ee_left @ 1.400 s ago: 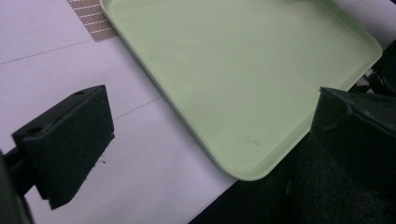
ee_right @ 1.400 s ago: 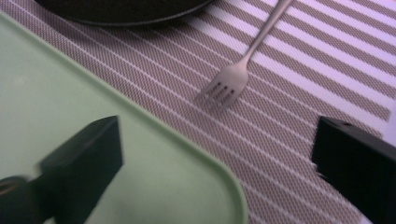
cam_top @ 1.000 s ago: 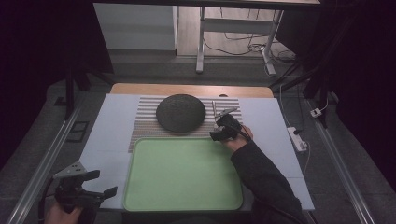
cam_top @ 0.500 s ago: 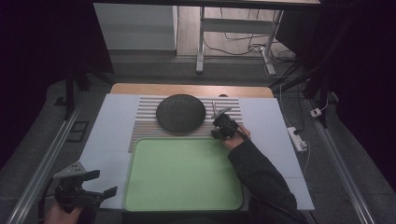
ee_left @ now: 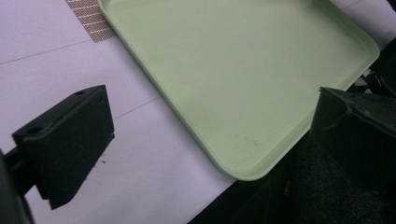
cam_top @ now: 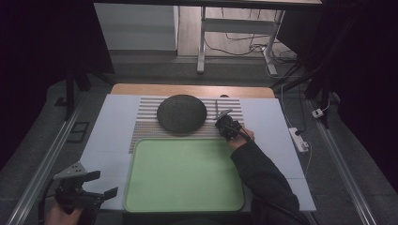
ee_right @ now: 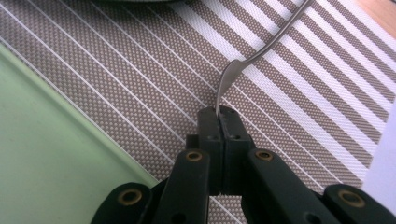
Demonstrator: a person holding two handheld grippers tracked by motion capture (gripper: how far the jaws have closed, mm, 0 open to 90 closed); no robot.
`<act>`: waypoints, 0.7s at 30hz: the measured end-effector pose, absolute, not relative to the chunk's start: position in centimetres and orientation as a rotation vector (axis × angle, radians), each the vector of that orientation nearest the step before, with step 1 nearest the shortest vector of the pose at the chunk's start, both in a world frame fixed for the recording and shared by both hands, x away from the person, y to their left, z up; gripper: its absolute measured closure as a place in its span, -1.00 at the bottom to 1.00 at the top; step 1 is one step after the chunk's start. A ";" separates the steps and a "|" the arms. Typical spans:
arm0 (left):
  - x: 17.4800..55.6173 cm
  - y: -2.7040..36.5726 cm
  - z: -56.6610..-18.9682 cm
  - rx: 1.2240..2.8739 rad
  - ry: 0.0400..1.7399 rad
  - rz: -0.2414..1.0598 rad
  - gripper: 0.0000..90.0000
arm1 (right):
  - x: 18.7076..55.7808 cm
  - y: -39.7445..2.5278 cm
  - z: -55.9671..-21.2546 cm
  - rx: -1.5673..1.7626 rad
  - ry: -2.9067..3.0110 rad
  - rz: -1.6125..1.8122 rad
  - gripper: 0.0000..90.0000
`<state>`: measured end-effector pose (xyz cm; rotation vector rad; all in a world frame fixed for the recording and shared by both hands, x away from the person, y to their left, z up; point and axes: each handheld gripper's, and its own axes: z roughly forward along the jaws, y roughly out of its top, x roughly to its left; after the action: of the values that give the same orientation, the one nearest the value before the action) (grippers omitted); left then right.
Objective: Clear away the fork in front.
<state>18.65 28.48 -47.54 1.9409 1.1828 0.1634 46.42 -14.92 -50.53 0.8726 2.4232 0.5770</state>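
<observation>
Pickup seemingly done: right gripper [ee_right: 218, 114] clamped on metal utensil [ee_right: 254, 56] over striped mat [cam_top: 145, 119], placement undone with green tray [cam_top: 141, 187] bare, left gripper [cam_top: 96, 183] jaws apart near-left.

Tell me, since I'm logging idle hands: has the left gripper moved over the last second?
No. In the high view the left gripper sits in the same spot off the green tray's near left corner, jaws open.

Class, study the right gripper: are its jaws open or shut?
Shut. In the right gripper view, the right gripper has both jaws pressed together, pinching the end of a thin metal utensil above the striped mat.
</observation>
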 end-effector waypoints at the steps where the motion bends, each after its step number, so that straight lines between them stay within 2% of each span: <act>1: 18.6 28.5 -47.5 1.941 1.182 0.164 -1.00 | 46.4 -15.0 -50.4 0.874 2.422 0.586 1.00; 21: 18.6 28.4 -46.9 1.923 1.088 0.204 -1.00 | 43.3 -17.1 -46.7 0.876 2.455 0.783 1.00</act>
<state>18.58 28.42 -46.93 1.9230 1.0875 0.2043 43.33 -17.06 -46.66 0.8761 2.4552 0.7827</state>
